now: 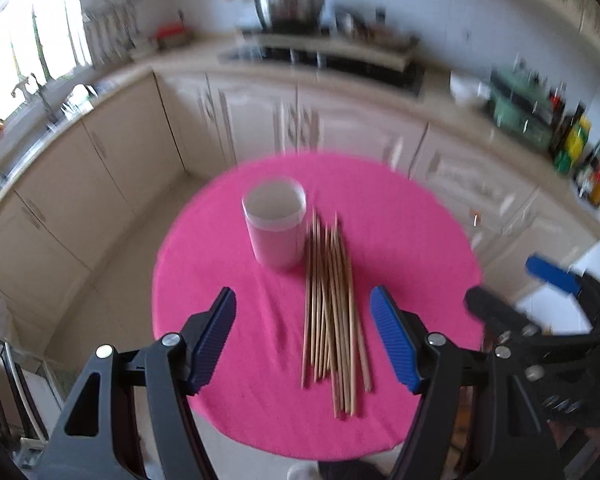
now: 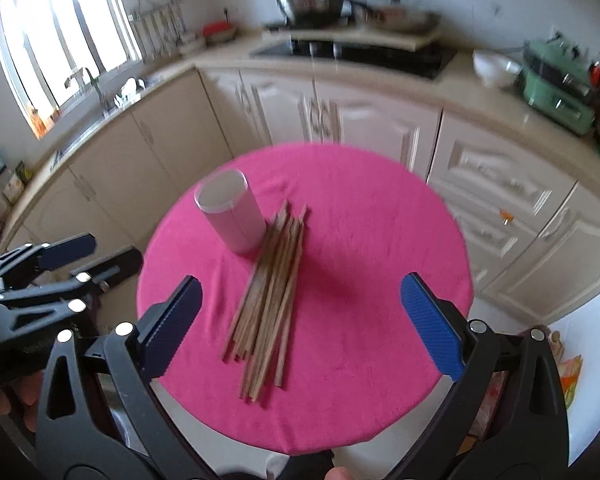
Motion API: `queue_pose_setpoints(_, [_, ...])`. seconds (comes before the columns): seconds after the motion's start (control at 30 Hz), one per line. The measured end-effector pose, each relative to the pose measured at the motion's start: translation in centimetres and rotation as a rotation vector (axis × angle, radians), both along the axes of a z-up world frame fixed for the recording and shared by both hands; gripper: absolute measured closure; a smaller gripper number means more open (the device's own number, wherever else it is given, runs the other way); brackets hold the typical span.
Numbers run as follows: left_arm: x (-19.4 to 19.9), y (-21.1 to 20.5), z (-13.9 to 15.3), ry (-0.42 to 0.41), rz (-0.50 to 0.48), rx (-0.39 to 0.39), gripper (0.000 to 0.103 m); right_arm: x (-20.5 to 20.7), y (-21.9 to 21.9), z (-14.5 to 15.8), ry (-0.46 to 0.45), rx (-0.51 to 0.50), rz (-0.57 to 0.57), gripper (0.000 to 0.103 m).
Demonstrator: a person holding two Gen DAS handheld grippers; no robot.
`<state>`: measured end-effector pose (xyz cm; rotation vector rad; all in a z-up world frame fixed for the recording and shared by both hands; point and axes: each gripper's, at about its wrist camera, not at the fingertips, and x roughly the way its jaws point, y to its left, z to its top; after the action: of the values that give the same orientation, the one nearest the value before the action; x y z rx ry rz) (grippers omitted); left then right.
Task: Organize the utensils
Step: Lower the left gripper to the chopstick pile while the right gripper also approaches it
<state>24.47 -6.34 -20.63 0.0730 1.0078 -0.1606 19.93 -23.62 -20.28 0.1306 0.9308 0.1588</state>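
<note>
A pile of several wooden chopsticks (image 1: 332, 312) lies on a round table with a pink cloth (image 1: 412, 232). A white cylindrical holder (image 1: 276, 224) stands upright just behind the pile's far left end, and it looks empty. My left gripper (image 1: 304, 300) is open and empty, held above the near part of the table over the pile. My right gripper (image 2: 300, 292) is open wide and empty, above the same chopsticks (image 2: 272, 292) and holder (image 2: 230, 210). Each gripper also shows at the edge of the other's view.
Cream kitchen cabinets (image 2: 340, 116) curve behind the table. A hob with pots (image 2: 316, 0), a white bowl (image 2: 494, 66), a green appliance (image 2: 556, 88) and a sink under the window (image 2: 100, 92) sit on the counter. The pink cloth (image 2: 380, 220) is bare to the right of the pile.
</note>
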Motion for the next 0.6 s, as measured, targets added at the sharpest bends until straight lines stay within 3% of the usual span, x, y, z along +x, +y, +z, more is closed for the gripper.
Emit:
queue_pose_setpoints(0.17, [2.3,0.2,-7.4,0.193,-0.021,0.023,0.034,1.6,-0.3,-4.9,0.135,-0.022,0.046,0.01])
queue_pose_setpoints(0.33, [3.9,0.6,-12.7,0.293,-0.041,0.022,0.035,1.8,-0.4,-9.1,0.254,-0.023,0.048,0.029])
queue_pose_setpoints(0.4, [4.9,0.1,-13.8,0.317,-0.065,0.02,0.048,1.9,-0.6,-10.6,0.297,-0.016,0.037,0.032])
queue_pose_setpoints(0.6, [7.9,-1.8,-17.7,0.394,-0.103,0.037,0.058,2.3,-1.0,-12.2,0.364,-0.002,-0.02,0.034])
